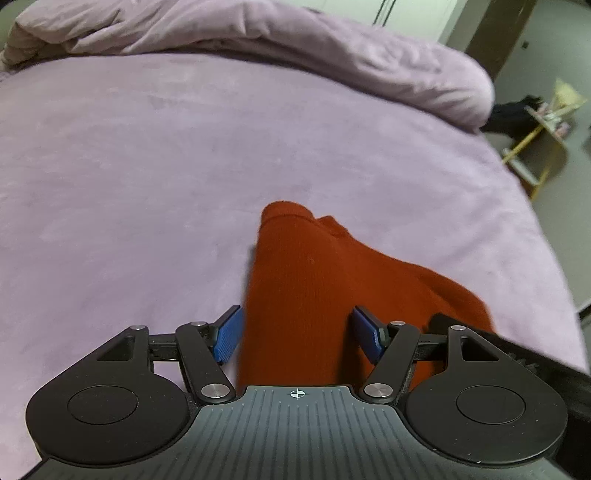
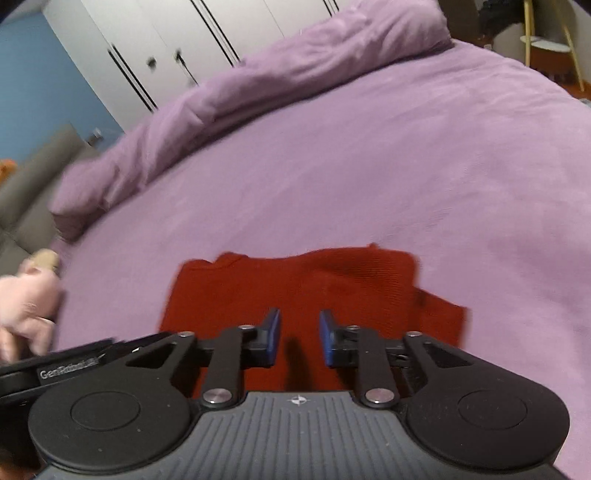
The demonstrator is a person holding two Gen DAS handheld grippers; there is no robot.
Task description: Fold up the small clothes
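A small red knit garment (image 1: 303, 273) lies folded on the purple bed sheet (image 1: 147, 166). My left gripper (image 1: 297, 330) hangs just above its near part, jaws wide open, blue pads (image 1: 229, 334) on either side of the cloth without pressing it. In the right wrist view the same red garment (image 2: 295, 284) lies as a rough rectangle with a lower layer sticking out at the right. My right gripper (image 2: 298, 336) is over its near edge, pads a narrow gap apart with nothing between them. A hand (image 2: 26, 306) holds the other gripper at the left.
A bunched purple duvet (image 1: 258, 33) runs along the far side of the bed (image 2: 369, 166). White wardrobe doors (image 2: 166, 44) and a grey sofa (image 2: 33, 195) stand beyond. A yellow-framed stand (image 1: 535, 140) is on the floor past the bed's right edge.
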